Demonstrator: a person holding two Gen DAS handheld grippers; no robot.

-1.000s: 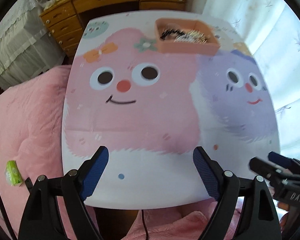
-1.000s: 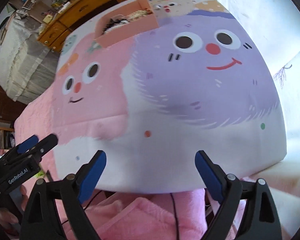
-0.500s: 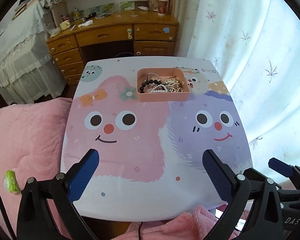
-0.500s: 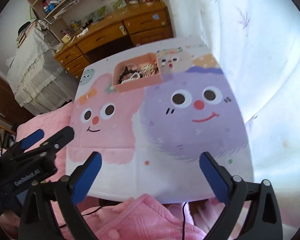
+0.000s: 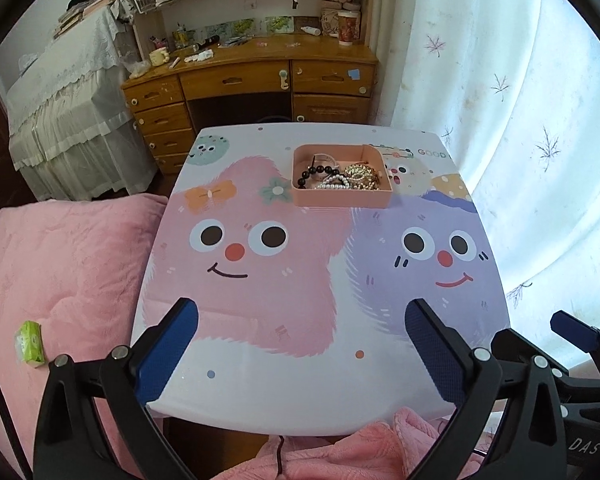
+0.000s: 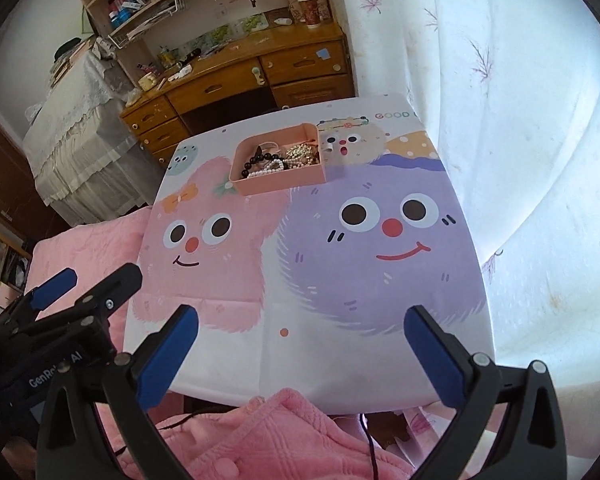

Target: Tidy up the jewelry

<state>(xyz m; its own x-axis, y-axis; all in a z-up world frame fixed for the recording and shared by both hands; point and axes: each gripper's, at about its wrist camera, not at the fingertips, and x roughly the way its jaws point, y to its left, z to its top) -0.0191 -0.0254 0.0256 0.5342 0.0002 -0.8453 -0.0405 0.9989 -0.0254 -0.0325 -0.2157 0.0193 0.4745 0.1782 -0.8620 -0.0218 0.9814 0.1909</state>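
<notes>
A pink tray [image 5: 342,199] sits at the far middle of the cartoon-printed table [image 5: 300,376]; it also shows in the right wrist view [image 6: 284,184]. In it lie a black bead bracelet [image 5: 314,171], a white pearl strand [image 5: 334,185] and gold chains [image 5: 362,176]. My left gripper [image 5: 300,350] is open and empty, held above the table's near edge. My right gripper [image 6: 300,350] is open and empty too, to the right of the left one, which shows in the right wrist view [image 6: 66,292]. Both are far from the tray.
A pink quilt [image 5: 60,272] covers the bed to the left and front of the table, with a small green packet [image 5: 30,342] on it. A wooden desk [image 5: 252,76] stands behind. A white curtain [image 5: 520,120] hangs on the right.
Both grippers have risen and drawn back from the table, so the whole table, the tray and the desk behind have come into view. Both stay open and empty.
</notes>
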